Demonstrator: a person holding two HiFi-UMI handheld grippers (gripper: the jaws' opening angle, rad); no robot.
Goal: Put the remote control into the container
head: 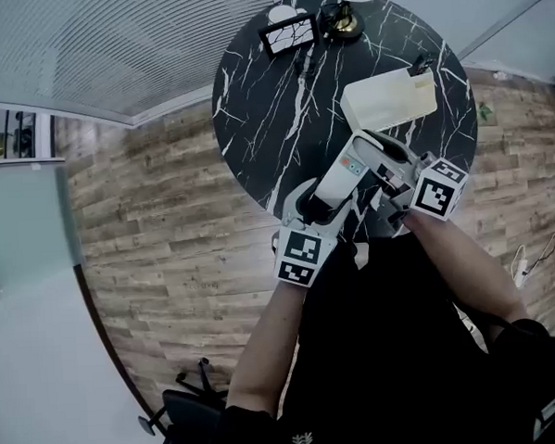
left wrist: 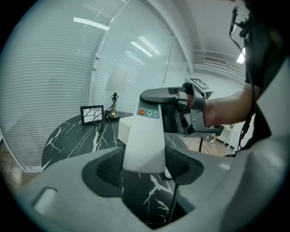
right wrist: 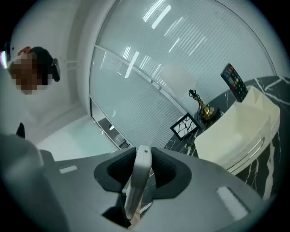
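A white remote control (head: 345, 173) with an orange button hangs above the near edge of the round black marble table (head: 262, 106). My left gripper (head: 323, 203) is shut across its wide lower end, and both pads touch the remote's flat body (left wrist: 145, 136). My right gripper (head: 386, 169) clamps the upper end from the right, its pads pressing the remote's thin edge (right wrist: 139, 174). The cream container (head: 389, 97) sits on the table just beyond the remote, with its open top facing up.
A black remote with coloured buttons (right wrist: 234, 82) leans at the container's far end. At the table's far rim stand a small black picture frame (head: 289, 35) and a brass figurine (head: 343, 20). Wooden floor surrounds the table, and glass walls with blinds lie beyond it.
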